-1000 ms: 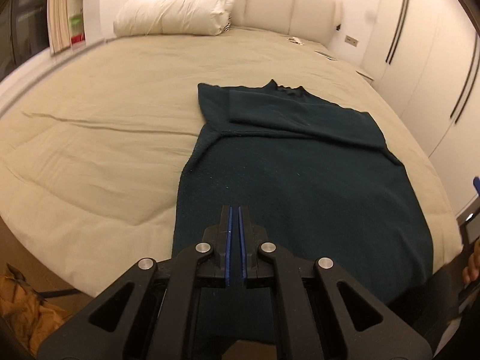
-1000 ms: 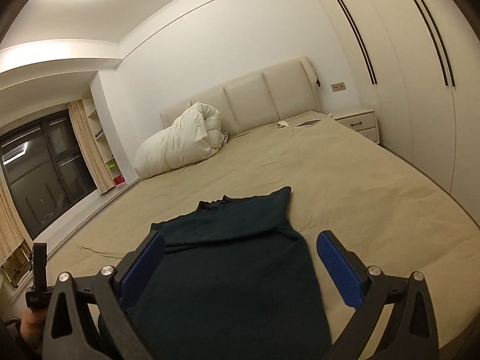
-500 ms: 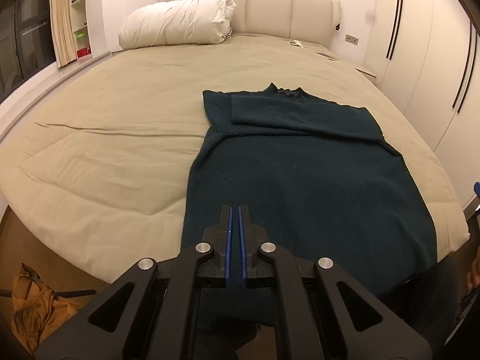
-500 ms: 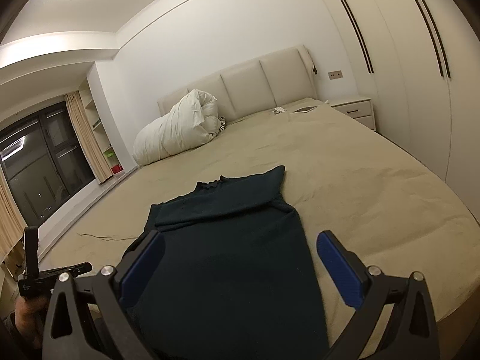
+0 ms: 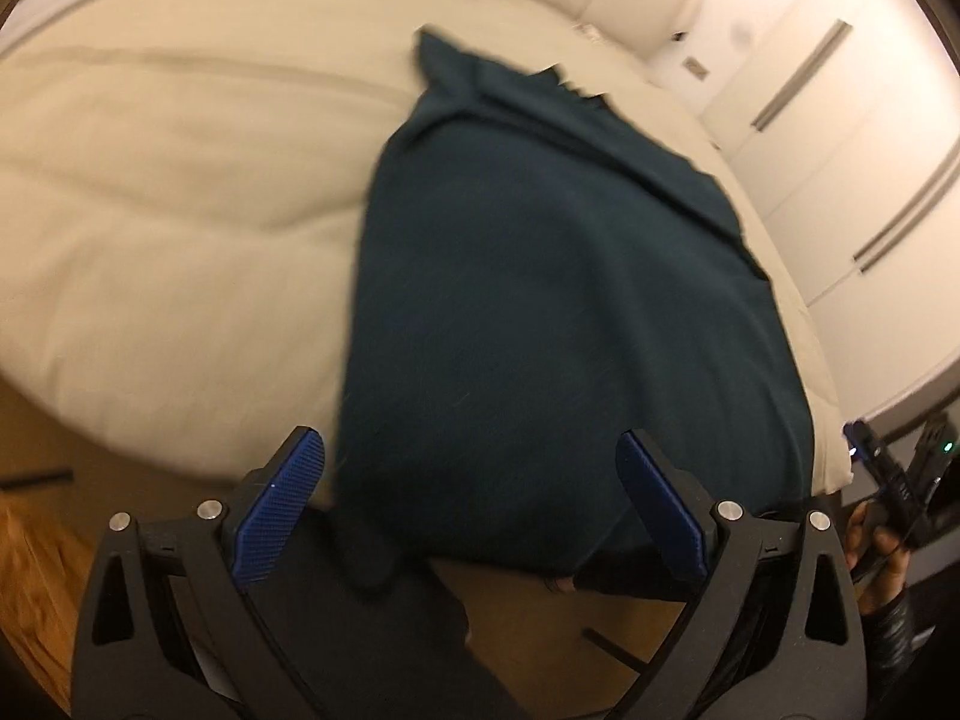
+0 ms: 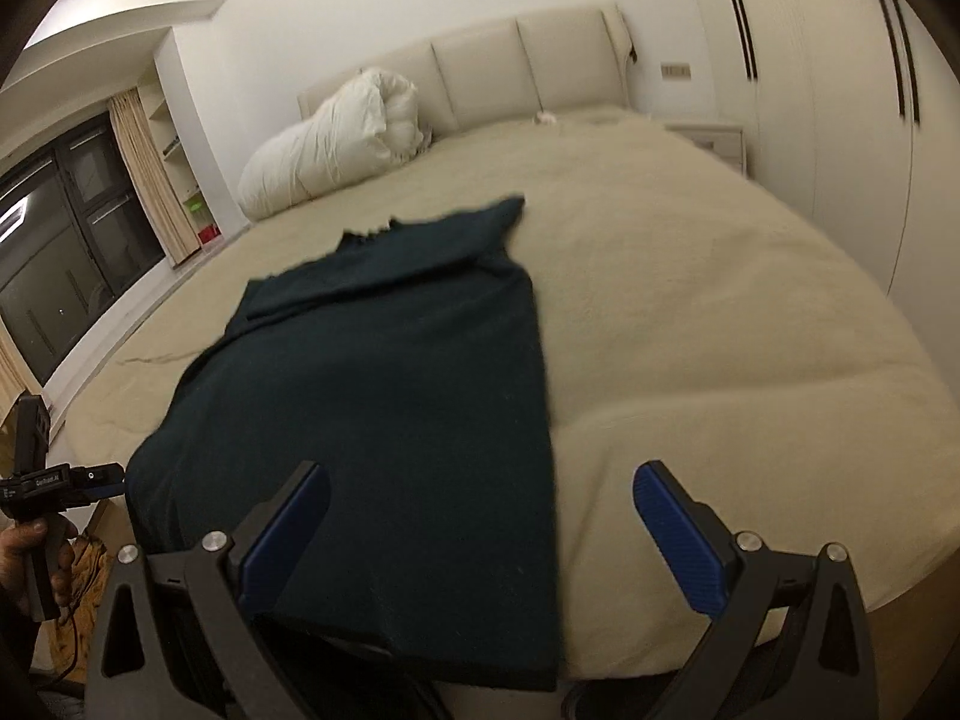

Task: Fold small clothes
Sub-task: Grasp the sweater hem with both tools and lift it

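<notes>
A dark teal sweater lies flat on the beige bed, collar toward the headboard, one sleeve folded across its top. Its hem hangs over the near bed edge. It also shows in the right wrist view. My left gripper is open and empty, hovering over the hem near the sweater's left lower corner. My right gripper is open and empty, over the hem at the sweater's right lower corner. The left wrist view is blurred.
A white rolled duvet lies by the padded headboard. White wardrobe doors run along the right side. A nightstand stands by the headboard. Wooden floor shows below the bed edge. A dark window is at the left.
My left gripper has opened from shut and swung down toward the hem, tilting the view. My right gripper stayed open and moved closer to the sweater's lower right corner.
</notes>
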`<action>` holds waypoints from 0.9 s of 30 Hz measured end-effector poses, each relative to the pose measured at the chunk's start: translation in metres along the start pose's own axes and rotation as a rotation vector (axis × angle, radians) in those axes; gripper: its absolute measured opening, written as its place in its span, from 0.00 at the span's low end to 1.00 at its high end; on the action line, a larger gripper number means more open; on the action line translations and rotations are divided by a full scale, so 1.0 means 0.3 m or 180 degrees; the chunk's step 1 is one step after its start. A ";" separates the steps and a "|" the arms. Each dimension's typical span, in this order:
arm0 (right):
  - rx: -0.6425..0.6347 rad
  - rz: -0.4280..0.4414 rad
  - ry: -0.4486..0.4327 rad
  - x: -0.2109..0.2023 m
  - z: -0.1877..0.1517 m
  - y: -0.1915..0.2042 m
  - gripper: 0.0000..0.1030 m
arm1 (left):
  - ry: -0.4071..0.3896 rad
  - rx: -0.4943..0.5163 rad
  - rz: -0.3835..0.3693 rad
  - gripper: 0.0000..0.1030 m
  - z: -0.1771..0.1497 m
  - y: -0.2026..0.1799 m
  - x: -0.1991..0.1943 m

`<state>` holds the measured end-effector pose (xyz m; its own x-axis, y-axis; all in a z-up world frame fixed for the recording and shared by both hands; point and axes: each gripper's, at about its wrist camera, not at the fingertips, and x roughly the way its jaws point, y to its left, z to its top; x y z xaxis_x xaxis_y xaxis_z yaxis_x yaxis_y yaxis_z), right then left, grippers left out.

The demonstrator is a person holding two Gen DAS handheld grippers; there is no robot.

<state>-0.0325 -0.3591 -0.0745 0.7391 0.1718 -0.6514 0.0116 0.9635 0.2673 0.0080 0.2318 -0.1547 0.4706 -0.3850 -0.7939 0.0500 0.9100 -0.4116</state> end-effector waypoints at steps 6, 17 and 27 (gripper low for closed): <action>0.0102 0.0184 0.0406 0.064 -0.050 -0.065 0.98 | 0.0171 -0.0287 -0.0267 0.96 -0.057 0.062 0.045; 0.0514 0.0745 0.0739 0.088 -0.041 -0.140 0.88 | 0.0377 -0.1048 -0.0853 0.95 -0.072 0.285 0.141; 0.0617 0.0991 0.1080 0.105 -0.060 -0.125 0.67 | 0.0488 -0.0942 -0.1124 0.63 -0.044 0.319 0.213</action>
<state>-0.0216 -0.3861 -0.1177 0.4669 0.5332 -0.7055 -0.0259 0.8057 0.5918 0.0313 0.2921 -0.2507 0.3337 -0.7010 -0.6303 -0.0799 0.6452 -0.7598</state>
